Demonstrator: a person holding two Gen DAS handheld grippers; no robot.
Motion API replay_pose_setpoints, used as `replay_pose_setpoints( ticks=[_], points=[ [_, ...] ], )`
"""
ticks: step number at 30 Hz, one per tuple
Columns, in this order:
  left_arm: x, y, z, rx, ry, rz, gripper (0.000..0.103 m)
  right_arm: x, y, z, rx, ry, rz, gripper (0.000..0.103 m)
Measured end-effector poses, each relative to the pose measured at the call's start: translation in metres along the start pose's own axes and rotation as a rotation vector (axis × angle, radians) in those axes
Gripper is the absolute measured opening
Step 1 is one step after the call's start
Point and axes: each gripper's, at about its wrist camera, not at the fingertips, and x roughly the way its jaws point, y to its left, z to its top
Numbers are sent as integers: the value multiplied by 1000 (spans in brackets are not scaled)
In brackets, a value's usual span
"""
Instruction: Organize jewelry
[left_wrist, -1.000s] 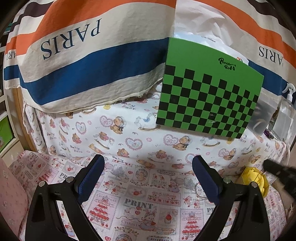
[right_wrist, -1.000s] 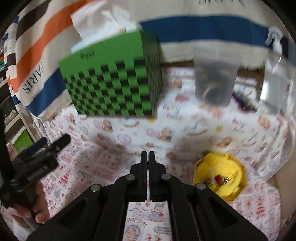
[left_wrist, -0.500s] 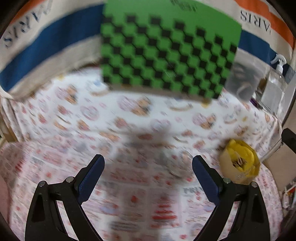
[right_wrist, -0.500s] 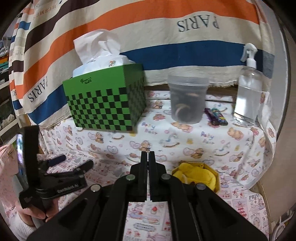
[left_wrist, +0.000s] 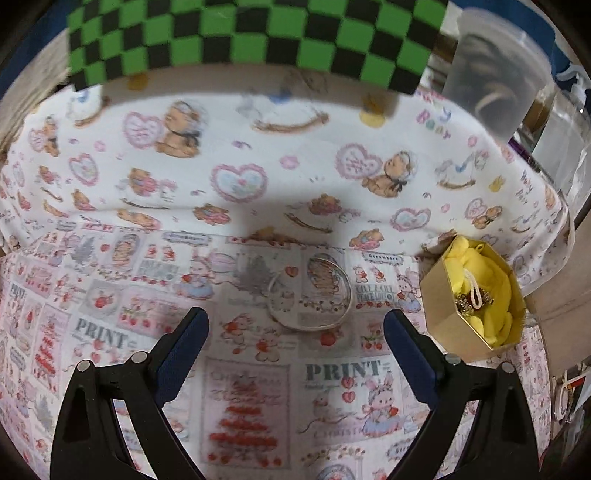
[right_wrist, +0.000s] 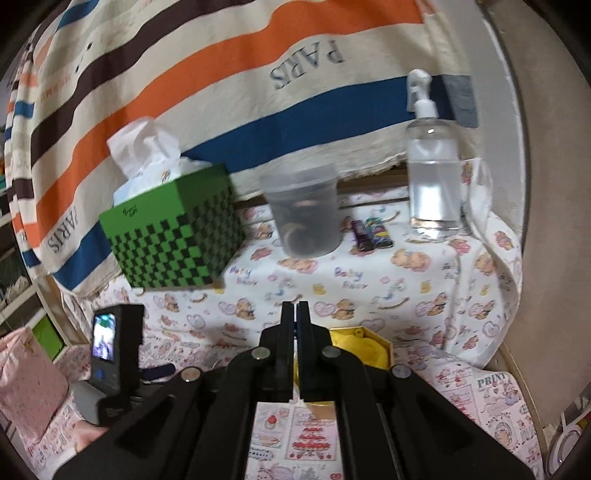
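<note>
A thin silver bangle (left_wrist: 309, 295) lies flat on the printed cloth, just ahead of and between the fingers of my left gripper (left_wrist: 295, 325), which is open and empty above it. A gold hexagonal jewelry box (left_wrist: 474, 306) with yellow lining stands to the right and holds a small gold piece with a white cord (left_wrist: 474, 302). In the right wrist view my right gripper (right_wrist: 294, 314) is shut and empty, raised above the table, with the box's yellow lining (right_wrist: 360, 345) just behind it. The left gripper's body and camera (right_wrist: 114, 354) show at lower left there.
A green-and-black checkered tissue box (right_wrist: 173, 236) stands at the back, also in the left wrist view (left_wrist: 251, 33). A translucent lidded cup (right_wrist: 303, 214), two small dark lighters (right_wrist: 371, 234) and a clear spray bottle (right_wrist: 432, 166) stand behind. A striped PARIS cloth (right_wrist: 258, 74) hangs behind.
My left gripper has tilted down and moved forward over the bangle, which now lies between its fingers. The right gripper has lifted and pulled back, still shut.
</note>
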Motion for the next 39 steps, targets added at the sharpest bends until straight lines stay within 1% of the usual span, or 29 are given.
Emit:
replay_pose_setpoints(
  ticks=[4,7,9,11,13,16,18,19,20,21,28,31,36,39],
  points=[
    [14,-7,1,18,23,44,95,-7,-6,3,8,-26,-18,1],
    [22,-15,-1,59,25,77,95,-10,-12,4,18,-48,-48,1],
    [27,-22,-1,90,23,102,91,-11,-16,5,23,-56,-63,1],
    [34,-29,0,93,30,105,87,-11,-19,5,29,-60,-70,1],
    [39,-29,1,80,42,99,86,-12,-21,5,32,-64,-80,1],
    [47,-32,1,52,51,106,81,-11,-24,6,40,-64,-85,1],
    [50,-32,3,58,35,135,79,-10,-25,5,44,-63,-86,1],
    [52,-35,4,65,31,144,75,-10,-26,5,48,-66,-90,1],
    [52,-36,4,71,22,148,67,-11,-27,5,52,-69,-94,1],
    [50,-37,5,75,16,147,62,-11,-27,5,54,-70,-95,1],
    [44,-34,5,89,23,123,62,-11,-30,5,66,-72,-99,1],
    [30,-21,2,93,12,117,62,-11,-32,5,72,-73,-98,1],
    [-1,-10,1,123,-38,118,62,-12,-31,5,69,-78,-99,1],
    [-21,-4,-1,120,-65,98,62,-13,-31,6,68,-83,-95,1]
  ],
)
